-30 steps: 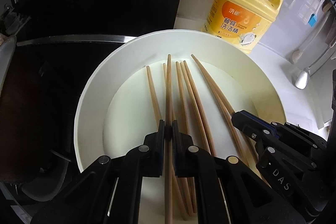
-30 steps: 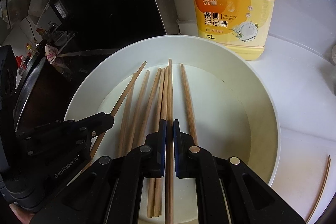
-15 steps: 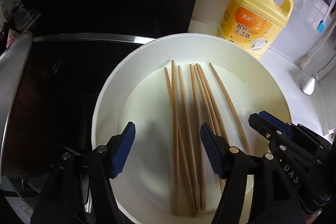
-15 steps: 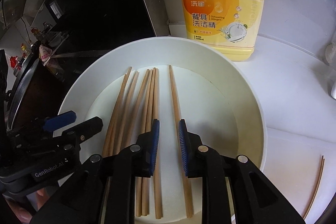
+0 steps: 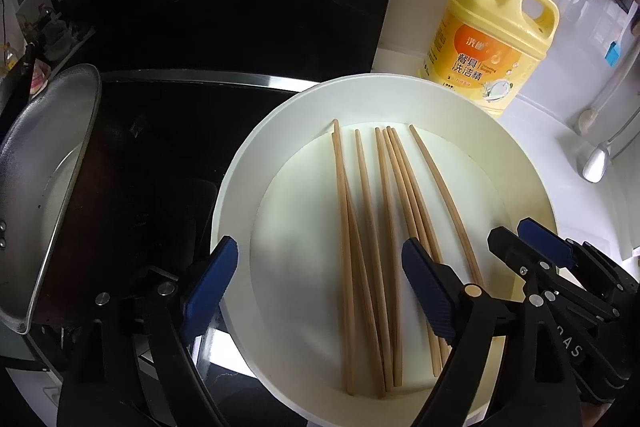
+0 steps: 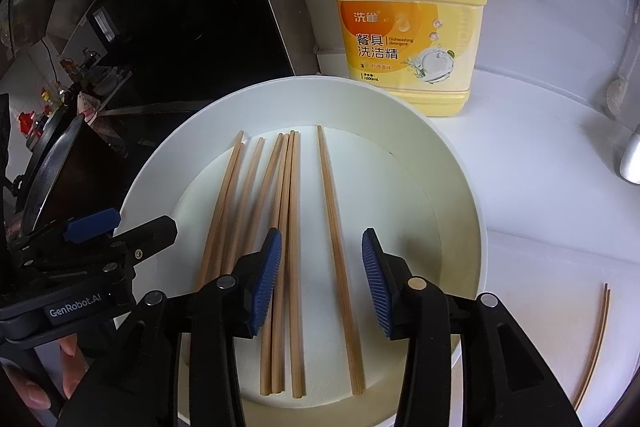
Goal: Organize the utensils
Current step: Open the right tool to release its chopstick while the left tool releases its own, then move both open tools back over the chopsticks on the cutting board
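Note:
Several wooden chopsticks [image 5: 384, 227] lie side by side in a white deep plate [image 5: 400, 87]. My left gripper [image 5: 320, 287] hovers over their near halves, its jaws opening wide; a few chopsticks lie below the gap and the pads touch none. In the right wrist view, the right gripper [image 6: 322, 283] has its jaws opening too. One lone chopstick [image 6: 332, 219] lies on the plate [image 6: 320, 87] under the gap, untouched. The main bundle [image 6: 286, 207] lies just left of it. Each gripper shows in the other's view: the right gripper [image 5: 532, 255] and the left gripper [image 6: 120, 231].
A yellow detergent bottle [image 5: 488, 59] [image 6: 408, 27] stands just behind the plate on the white counter. A black cooktop [image 5: 160, 147] with a metal pan [image 5: 44, 187] is to the left. A thin strand [image 6: 596, 339] lies right of the plate. A person's fingers [image 6: 68, 359] hold the left gripper.
Both grippers were shut on a chopstick each; both have opened and let go, and those chopsticks now lie in the plate. The left gripper has drawn back and up a little.

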### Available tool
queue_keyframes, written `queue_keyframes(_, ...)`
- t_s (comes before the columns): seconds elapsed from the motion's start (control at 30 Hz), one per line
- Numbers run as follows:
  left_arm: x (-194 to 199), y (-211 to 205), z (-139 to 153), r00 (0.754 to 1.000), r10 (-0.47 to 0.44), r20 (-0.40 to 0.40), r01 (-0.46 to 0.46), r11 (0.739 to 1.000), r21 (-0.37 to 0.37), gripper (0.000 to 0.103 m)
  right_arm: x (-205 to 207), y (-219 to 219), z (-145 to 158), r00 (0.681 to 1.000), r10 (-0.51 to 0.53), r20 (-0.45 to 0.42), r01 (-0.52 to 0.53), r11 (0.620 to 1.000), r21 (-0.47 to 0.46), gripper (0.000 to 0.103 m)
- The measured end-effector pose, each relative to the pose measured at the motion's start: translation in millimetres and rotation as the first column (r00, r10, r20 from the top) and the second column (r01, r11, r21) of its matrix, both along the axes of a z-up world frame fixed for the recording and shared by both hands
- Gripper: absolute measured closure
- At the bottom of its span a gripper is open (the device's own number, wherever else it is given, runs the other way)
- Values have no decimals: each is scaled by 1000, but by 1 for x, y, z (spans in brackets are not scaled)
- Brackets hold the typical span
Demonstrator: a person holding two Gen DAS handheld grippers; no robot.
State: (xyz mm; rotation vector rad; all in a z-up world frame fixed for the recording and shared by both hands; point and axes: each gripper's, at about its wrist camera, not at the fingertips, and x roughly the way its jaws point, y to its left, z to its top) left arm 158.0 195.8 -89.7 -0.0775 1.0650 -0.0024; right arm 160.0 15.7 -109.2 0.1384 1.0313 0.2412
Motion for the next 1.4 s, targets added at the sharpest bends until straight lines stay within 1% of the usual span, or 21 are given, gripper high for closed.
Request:
queue_keyframes(0.17, -5, 2, 7, 1000, -7, 17, 6, 1000, 23, 18, -4, 1, 5, 1000, -4, 5, 4, 1000, -5, 53)
queue_keyframes(0.23, -7, 4, 10, 1000, -7, 21, 7, 1000, 22, 15, -6, 1, 8, 1000, -9, 10, 9, 1000, -6, 50)
queue_keyframes(0.3, -11, 6, 14, 1000, -4, 29, 3, 1000, 22, 11, -9, 0, 11, 1000, -17, 17, 17, 1000, -7, 47)
queue_keyframes(0.43, -16, 10, 19, 999, -6, 40, 5, 1000, 18, 8, -16, 0, 17, 999, -32, 28, 32, 999, -10, 41)
queue_keyframes(0.53, -21, 12, 21, 999, -12, 40, 11, 1000, 26, 7, -24, -1, 21, 998, -45, 35, 46, 999, -15, 41)
queue_keyframes(0.63, -25, 13, 23, 999, -19, 42, 17, 999, 39, 7, -33, -1, 25, 997, -68, 44, 68, 998, -17, 38)
queue_keyframes(0.77, -29, 11, 25, 997, -49, 52, 47, 998, 39, 7, -48, -3, 31, 994, -98, 55, 100, 995, -27, 34)
queue_keyframes(0.87, -33, 5, 25, 995, -74, 61, 72, 997, 33, 7, -62, -9, 34, 991, -121, 55, 123, 992, -36, 34)
queue_keyframes(1.0, -37, -12, 28, 988, -138, 74, 135, 990, 41, 6, -88, -26, 41, 982, -178, 62, 181, 983, -36, 34)
queue_keyframes(1.07, -40, -24, 31, 981, -172, 93, 168, 984, 52, 6, -103, -39, 42, 975, -212, 70, 216, 975, -46, 32)
queue_keyframes(1.13, -43, -38, 35, 972, -206, 111, 202, 978, 47, 6, -115, -53, 42, 966, -247, 73, 251, 966, -60, 32)
queue_keyframes(1.33, -52, -89, 45, 943, -294, 155, 296, 955, 5, 6, -153, -110, 35, 924, -375, 80, 380, 922, -78, 32)
queue_keyframes(1.4, -57, -110, 47, 931, -327, 165, 333, 943, -10, 6, -167, -131, 33, 909, -409, 80, 415, 905, -92, 32)
